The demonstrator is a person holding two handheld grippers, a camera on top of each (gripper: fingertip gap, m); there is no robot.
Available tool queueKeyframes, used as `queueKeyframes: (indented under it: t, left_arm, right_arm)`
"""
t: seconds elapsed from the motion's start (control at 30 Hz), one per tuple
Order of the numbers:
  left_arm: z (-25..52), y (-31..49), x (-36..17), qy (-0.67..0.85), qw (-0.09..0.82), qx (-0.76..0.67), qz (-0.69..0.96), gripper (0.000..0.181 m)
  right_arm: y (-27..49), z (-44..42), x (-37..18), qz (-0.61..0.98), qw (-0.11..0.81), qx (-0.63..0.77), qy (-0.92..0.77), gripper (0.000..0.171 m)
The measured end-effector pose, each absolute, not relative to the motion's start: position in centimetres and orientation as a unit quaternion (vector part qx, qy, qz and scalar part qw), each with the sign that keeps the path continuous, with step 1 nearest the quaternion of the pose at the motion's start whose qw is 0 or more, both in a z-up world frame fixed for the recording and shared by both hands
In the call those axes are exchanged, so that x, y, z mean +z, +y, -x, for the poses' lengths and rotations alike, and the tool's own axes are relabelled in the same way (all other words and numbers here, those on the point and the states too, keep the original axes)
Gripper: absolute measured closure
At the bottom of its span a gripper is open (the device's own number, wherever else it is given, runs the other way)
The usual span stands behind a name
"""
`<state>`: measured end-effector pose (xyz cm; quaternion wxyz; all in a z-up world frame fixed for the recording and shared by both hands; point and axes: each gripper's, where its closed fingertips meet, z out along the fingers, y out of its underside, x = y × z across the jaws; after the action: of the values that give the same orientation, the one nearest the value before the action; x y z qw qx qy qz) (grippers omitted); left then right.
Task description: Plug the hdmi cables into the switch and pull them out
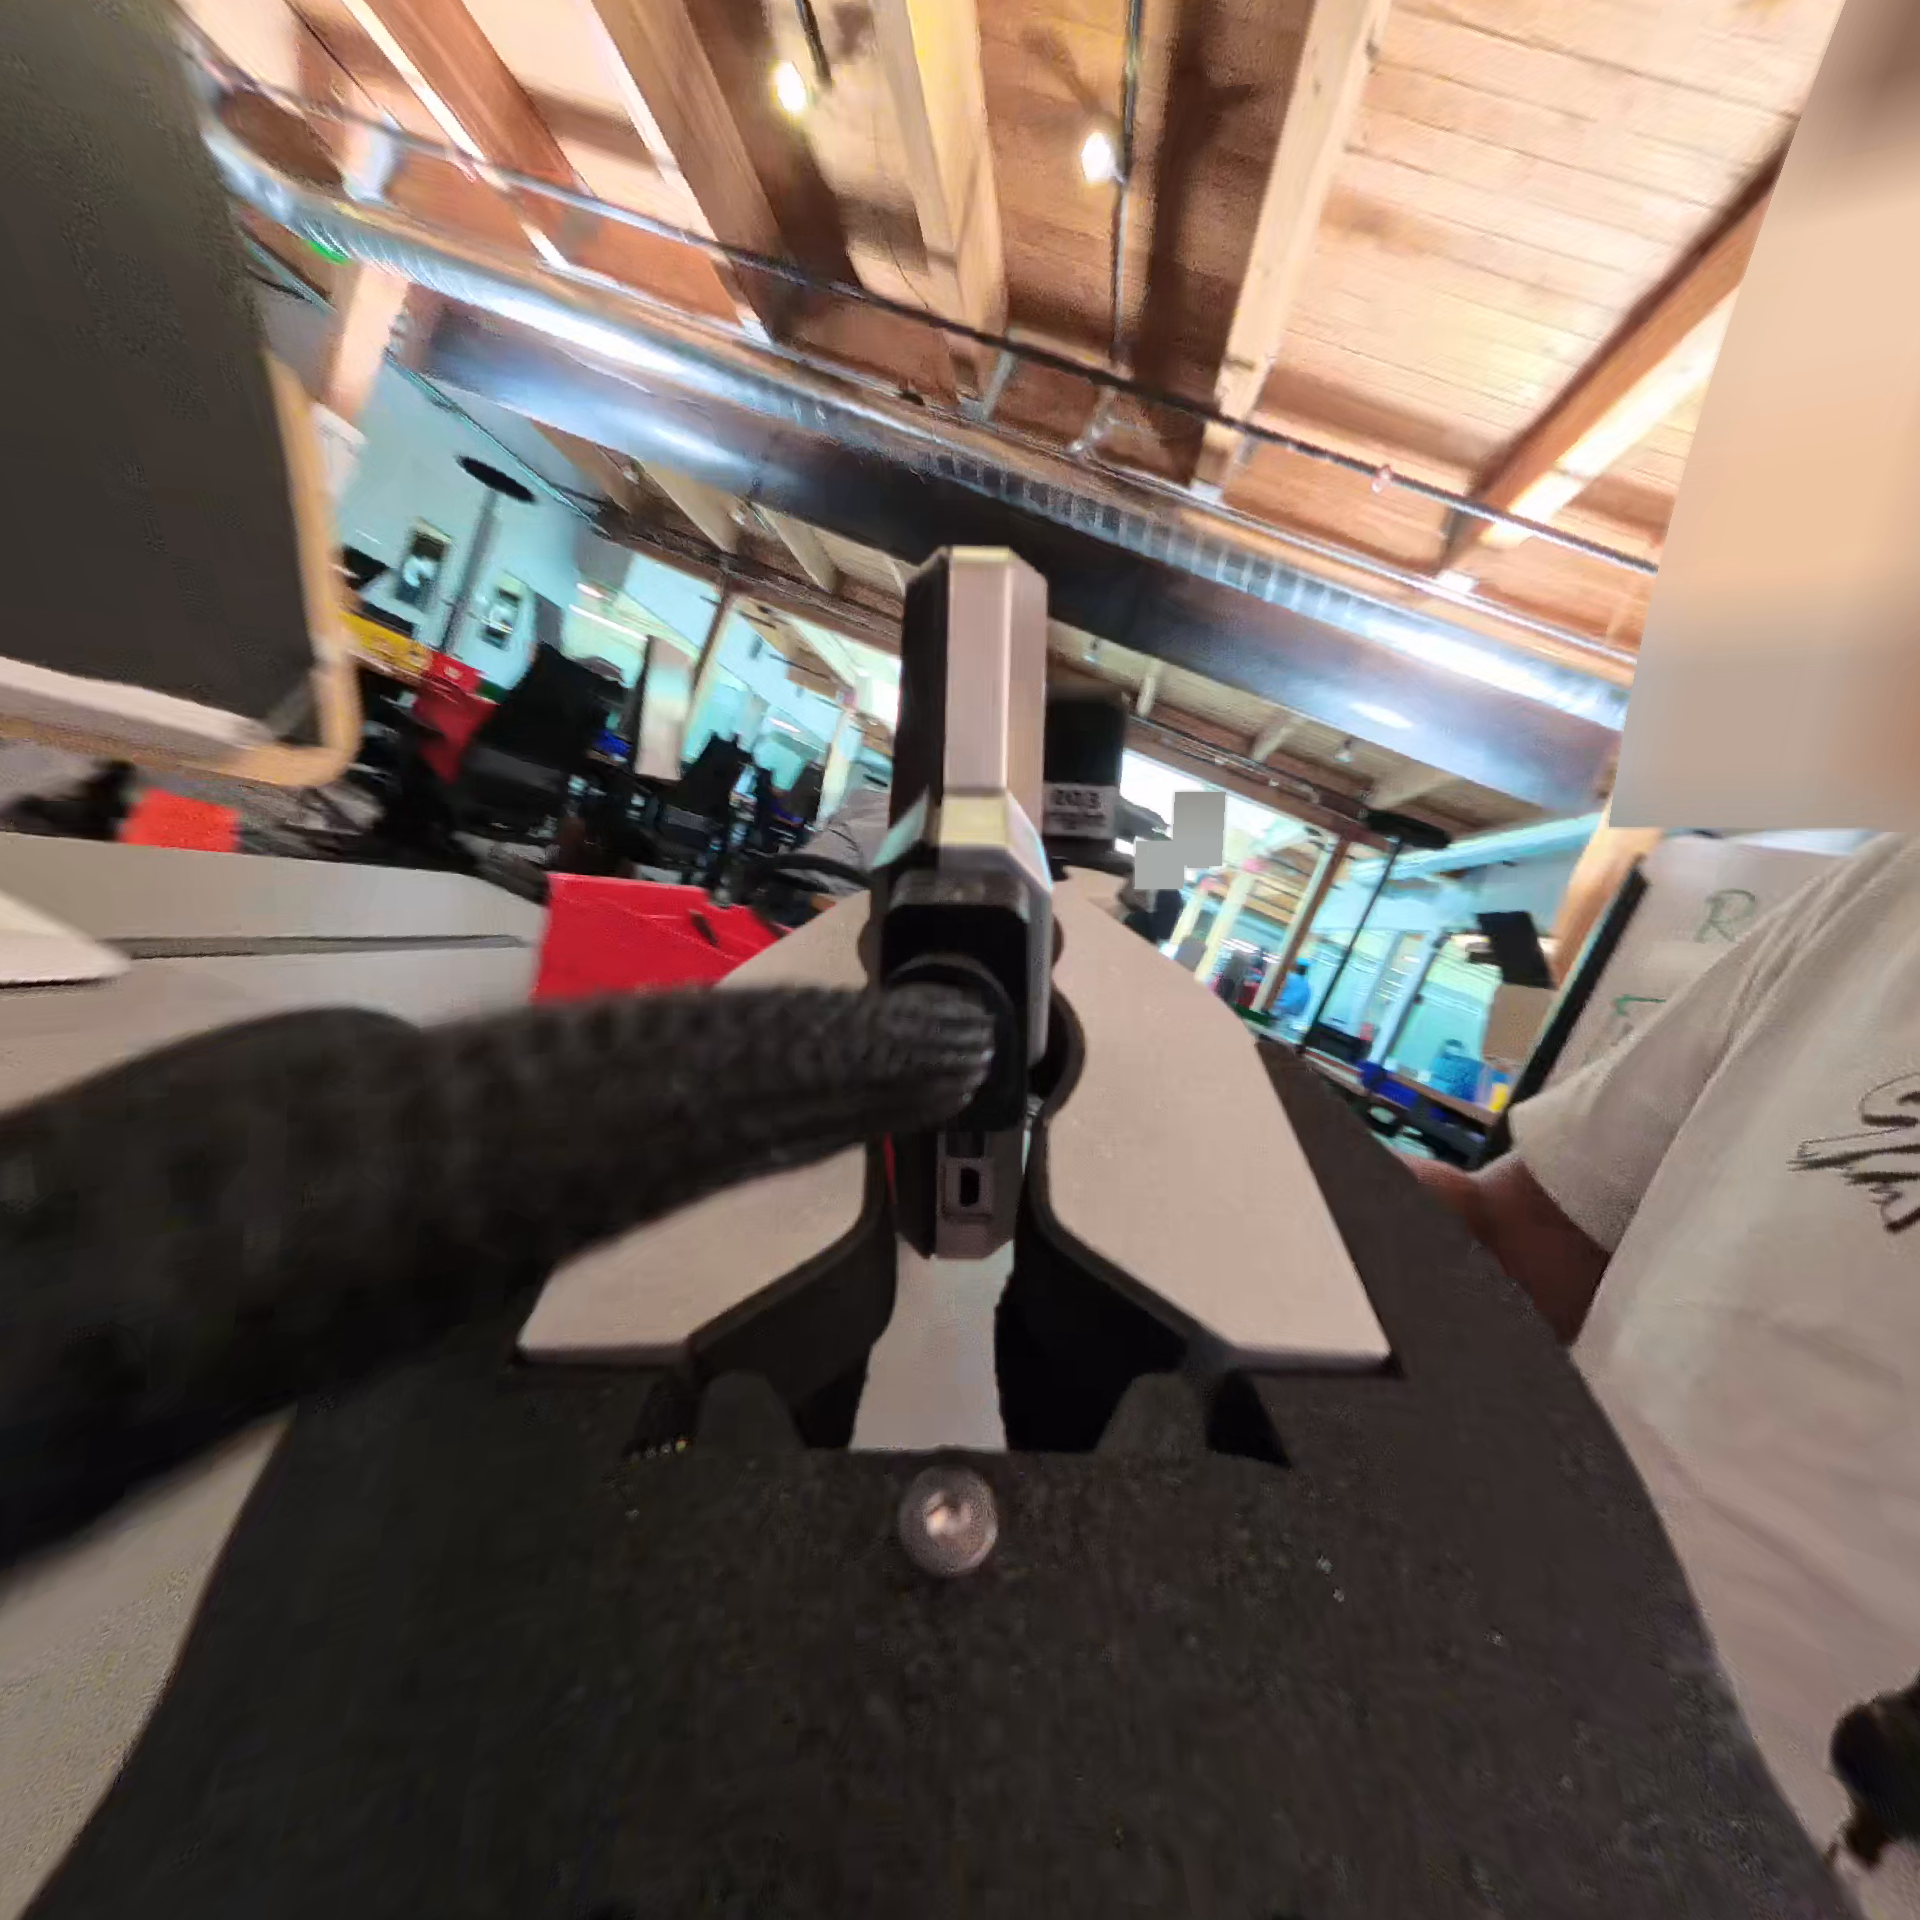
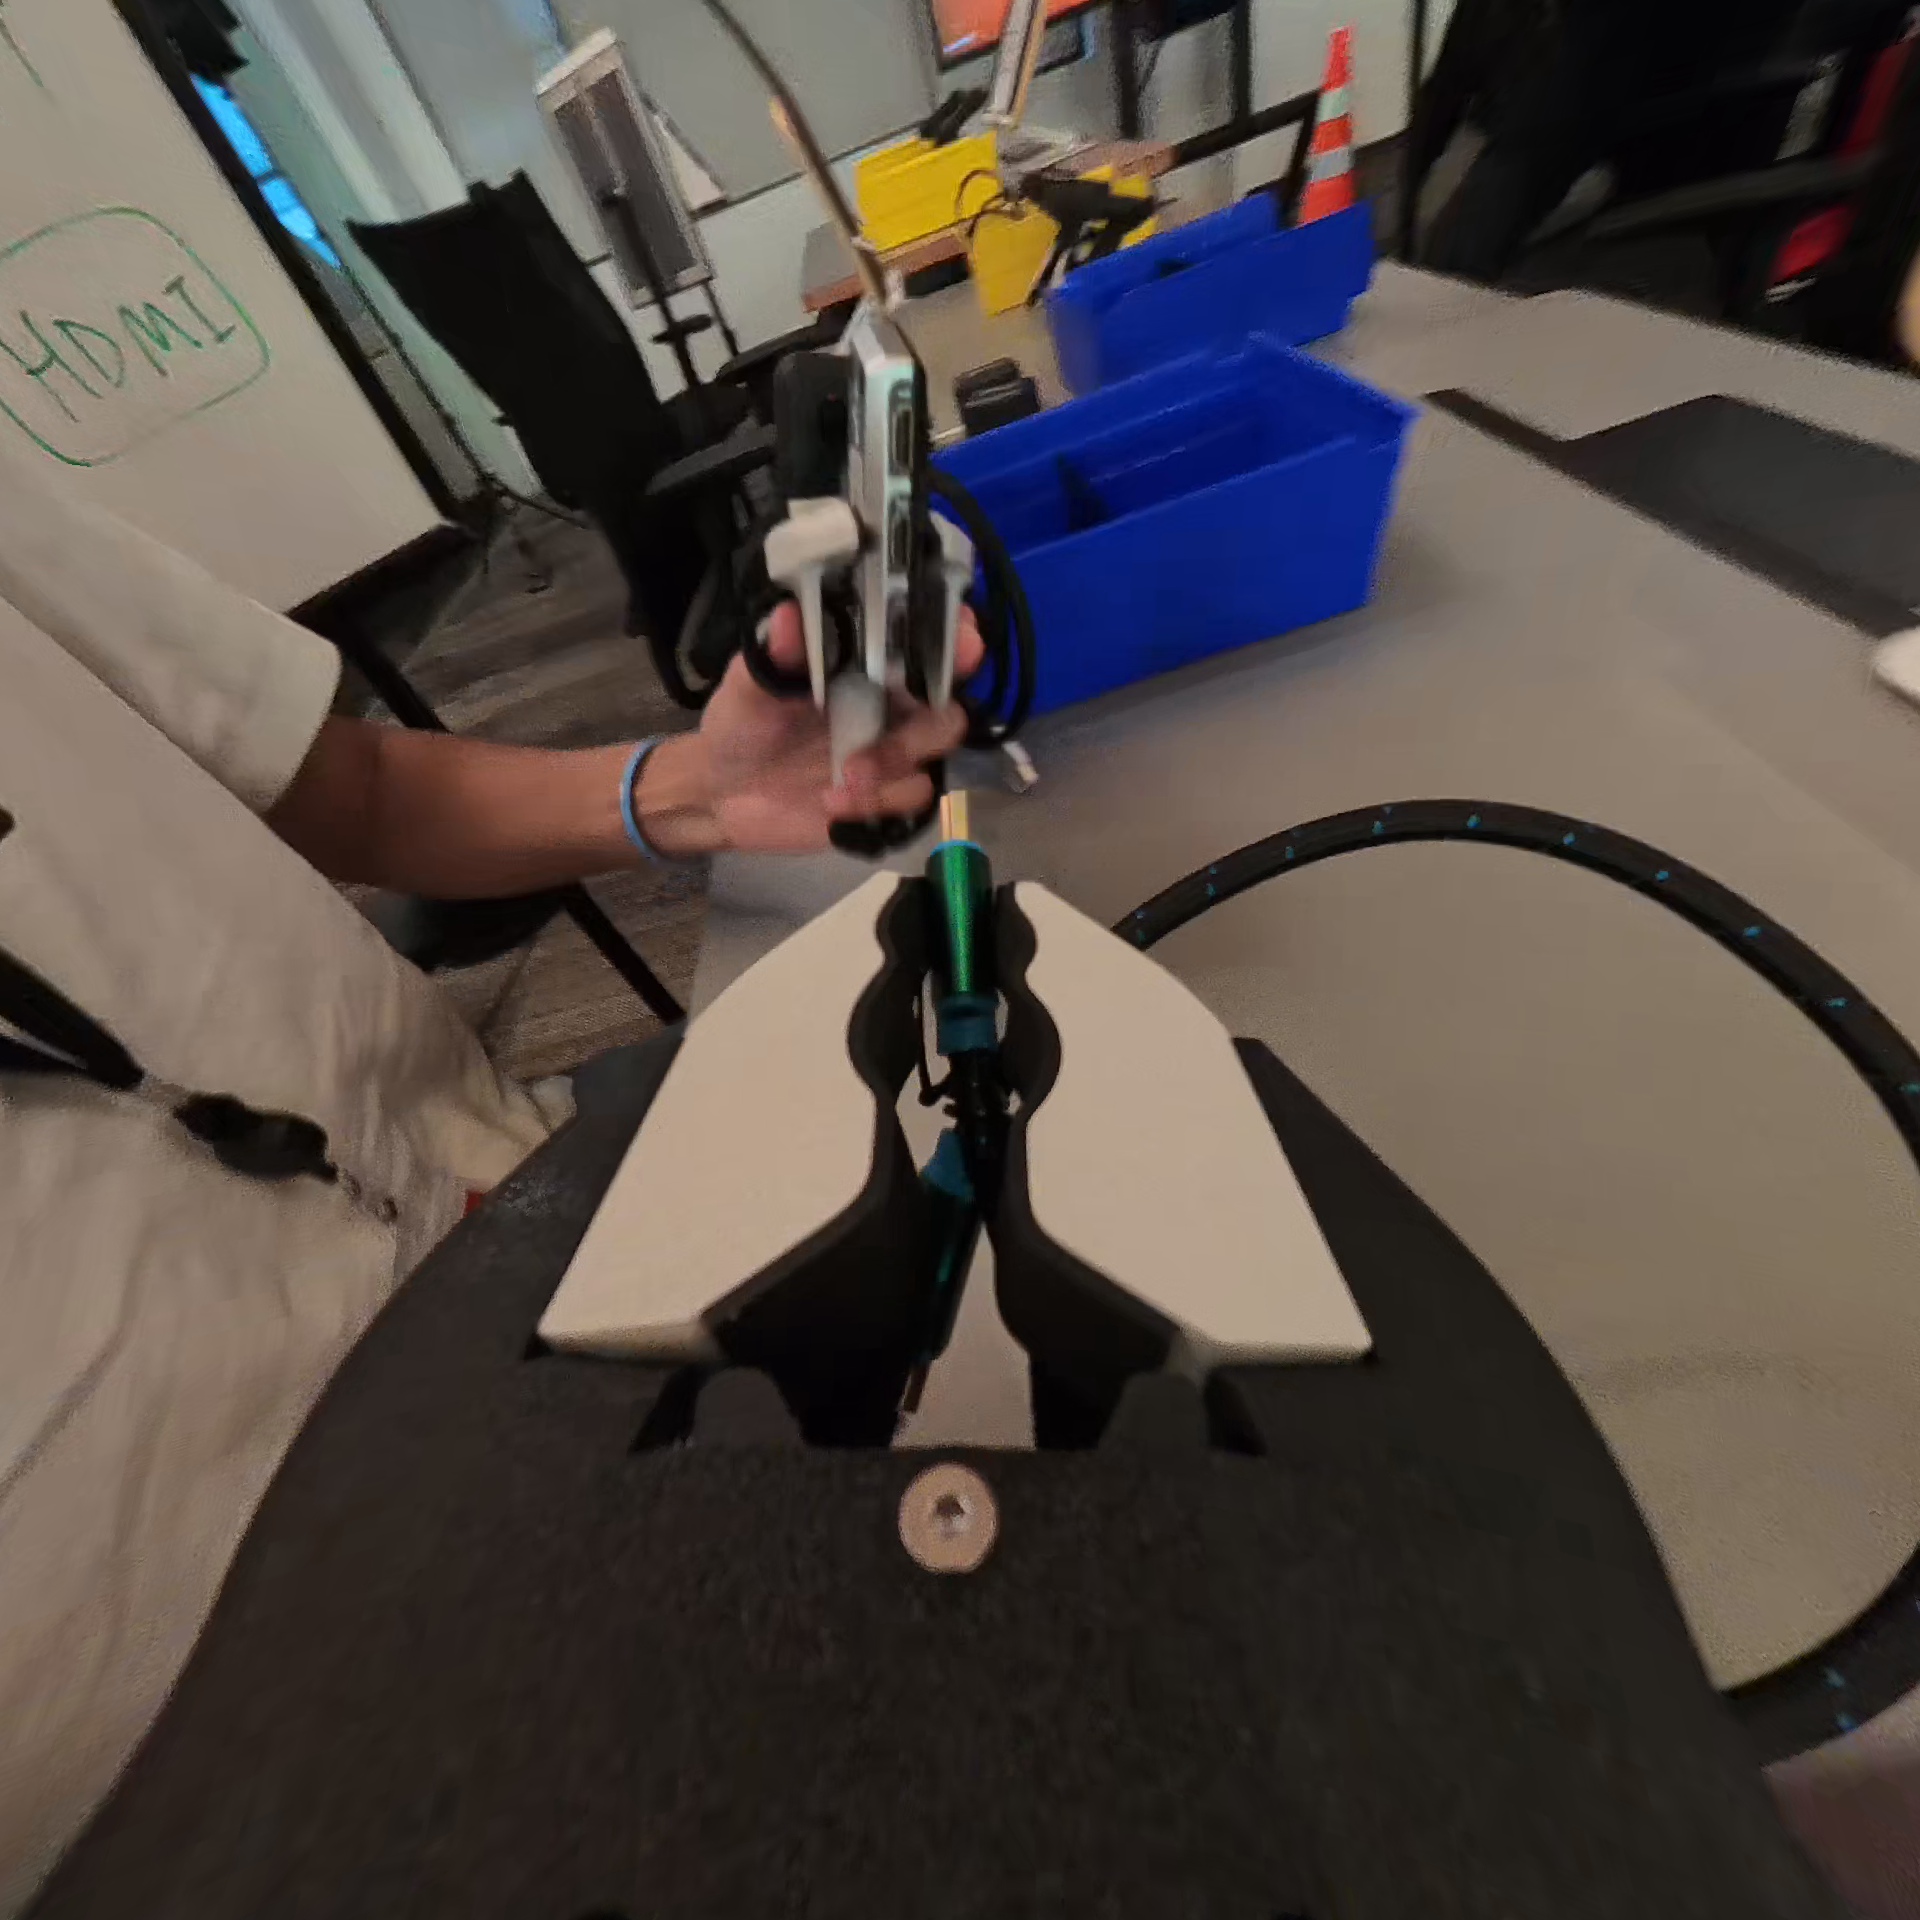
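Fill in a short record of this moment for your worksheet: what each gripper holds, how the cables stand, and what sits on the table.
left gripper: shut on the switch, held upright
black braided cable: plugged into the switch
right gripper: shut on the green HDMI plug
green plug tip: pointing toward the switch, not inserted
table: blue bins

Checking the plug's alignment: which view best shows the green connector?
The right wrist view: the green connector sits clamped in the right gripper, its gold tip pointing toward the switch. The left wrist view doesn't show it, only the switch edge-on.
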<state>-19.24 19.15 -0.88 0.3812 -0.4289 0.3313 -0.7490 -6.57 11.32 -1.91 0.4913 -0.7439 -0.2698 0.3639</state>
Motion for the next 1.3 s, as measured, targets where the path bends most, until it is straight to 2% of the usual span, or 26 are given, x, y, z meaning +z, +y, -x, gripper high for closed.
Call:
queueKeyframes:
  t: [0.23, 0.37, 0.43, 0.57, 0.67, 0.77, 0.83, 0.9, 0.97, 1.1, 1.23, 1.3]
  left_arm:
    - [16.7, 13.9, -2.0, 0.463, 0.346, -0.702, 0.416, 0.154]
    - [15.8, 11.7, -2.4, 0.461, 0.311, -0.719, 0.417, 0.154]
    - [15.3, 10.5, -2.8, 0.461, 0.291, -0.728, 0.416, 0.155]
    - [14.0, 8.4, -3.5, 0.489, 0.262, -0.724, 0.410, 0.155]
    - [13.3, 7.4, -3.2, 0.496, 0.247, -0.729, 0.401, 0.155]
    - [12.9, 6.6, -3.1, 0.505, 0.238, -0.730, 0.395, 0.158]
    - [12.8, 6.5, -3.4, 0.511, 0.236, -0.725, 0.397, 0.159]
    - [12.8, 6.8, -4.0, 0.515, 0.237, -0.717, 0.404, 0.158]
    - [13.0, 7.3, -4.6, 0.517, 0.233, -0.711, 0.416, 0.158]
    - [12.7, 8.4, -5.3, 0.516, 0.227, -0.698, 0.441, 0.159]
    - [12.0, 8.1, -6.9, 0.550, 0.191, -0.669, 0.462, 0.155]
    - [11.8, 7.5, -7.8, 0.568, 0.172, -0.656, 0.467, 0.155]
  right_arm:
    - [9.5, 3.6, 0.1, 0.772, 0.478, 0.262, -0.328, 0.159]
    - [8.3, -4.5, 2.8, 0.816, 0.483, 0.108, -0.299, 0.159]
    - [7.3, -8.7, 0.2, 0.866, 0.428, 0.087, -0.241, 0.159]
    - [4.7, -10.4, -9.6, 0.939, 0.272, 0.162, -0.133, 0.159]
    - [6.5, -12.4, -13.2, 0.947, 0.272, 0.157, -0.065, 0.159]
    - [8.1, -14.1, -16.6, 0.961, 0.223, 0.163, -0.010, 0.157]
    - [9.5, -14.0, -17.3, 0.955, 0.230, 0.187, 0.012, 0.136]
    - [10.0, -13.6, -15.8, 0.946, 0.253, 0.205, 0.012, 0.128]
    - [9.6, -12.7, -12.1, 0.929, 0.309, 0.203, 0.004, 0.130]
    - [8.2, -8.1, -4.2, 0.895, 0.409, 0.159, -0.079, 0.117]
    - [7.4, 5.9, -0.6, 0.817, 0.412, 0.312, -0.254, 0.124]
    - [7.5, 11.2, -2.0, 0.799, 0.373, 0.350, -0.315, 0.126]
